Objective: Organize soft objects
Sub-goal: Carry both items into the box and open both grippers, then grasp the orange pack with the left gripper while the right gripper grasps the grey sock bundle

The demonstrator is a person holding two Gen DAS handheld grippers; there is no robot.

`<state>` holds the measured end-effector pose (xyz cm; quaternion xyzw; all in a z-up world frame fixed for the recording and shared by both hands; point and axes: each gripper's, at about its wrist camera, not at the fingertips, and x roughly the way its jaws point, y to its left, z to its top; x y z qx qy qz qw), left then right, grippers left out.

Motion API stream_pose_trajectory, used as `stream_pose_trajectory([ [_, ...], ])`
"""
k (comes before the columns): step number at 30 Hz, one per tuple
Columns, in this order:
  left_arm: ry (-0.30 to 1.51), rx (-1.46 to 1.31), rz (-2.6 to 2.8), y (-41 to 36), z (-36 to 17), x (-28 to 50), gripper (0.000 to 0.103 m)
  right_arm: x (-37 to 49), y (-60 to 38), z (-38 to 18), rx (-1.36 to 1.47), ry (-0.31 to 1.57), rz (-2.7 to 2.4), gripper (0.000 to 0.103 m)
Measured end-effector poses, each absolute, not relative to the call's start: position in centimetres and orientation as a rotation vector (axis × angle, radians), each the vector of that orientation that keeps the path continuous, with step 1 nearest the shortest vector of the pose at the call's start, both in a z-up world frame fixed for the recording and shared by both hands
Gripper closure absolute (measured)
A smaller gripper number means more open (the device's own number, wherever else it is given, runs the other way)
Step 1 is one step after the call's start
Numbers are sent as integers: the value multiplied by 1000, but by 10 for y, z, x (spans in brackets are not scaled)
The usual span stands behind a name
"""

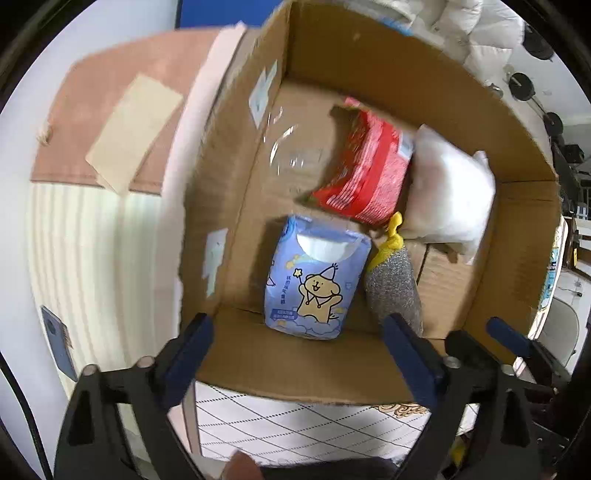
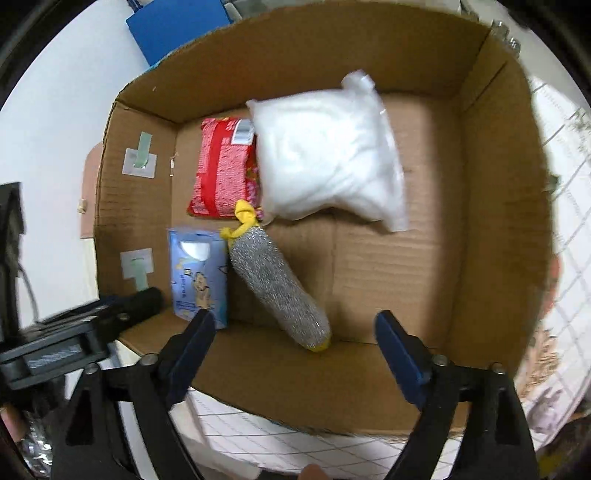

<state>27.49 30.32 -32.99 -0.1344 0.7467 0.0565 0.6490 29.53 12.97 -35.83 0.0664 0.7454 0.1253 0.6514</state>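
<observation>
An open cardboard box (image 1: 332,373) (image 2: 491,236) holds soft items. A blue tissue pack (image 1: 314,280) (image 2: 197,275) stands at its near left. A red packet (image 1: 365,173) (image 2: 221,168) lies behind it. A white plastic-wrapped pillow pack (image 1: 447,199) (image 2: 327,155) leans on the red packet. A silver mesh roll with a yellow tie (image 1: 393,280) (image 2: 277,284) lies beside the tissue pack. My left gripper (image 1: 299,339) is open and empty above the box's near wall. My right gripper (image 2: 295,332) is open and empty, just in front of the roll's near end.
The box sits on a white quilted cloth (image 1: 295,424) (image 2: 258,435). A pink mat with a beige card (image 1: 133,129) lies left of the box. The left gripper's body (image 2: 74,332) shows at the left of the right wrist view. A blue panel (image 2: 177,26) stands behind the box.
</observation>
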Motion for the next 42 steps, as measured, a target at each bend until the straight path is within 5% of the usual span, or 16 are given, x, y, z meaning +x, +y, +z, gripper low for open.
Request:
stream_pose_trajectory([
  [12,1452,-195,164,273,-249,240,3,267,113,-280,-18,1448,201,0],
  [24,1309,46,103,163,-186,225,3,218,2,-233,240,1341,133,0],
  [32,1413,334,-160,-11,-240,261,4,148,-192,-292,379,1511,-173,0],
  [37,1529,478,-229,-95,-300,290,32,113,-253,-342,310,1648,-259,0],
  [42,1653,629,-210,-140,-366,306,33,100,-278,-379,274,1736,-236,4],
])
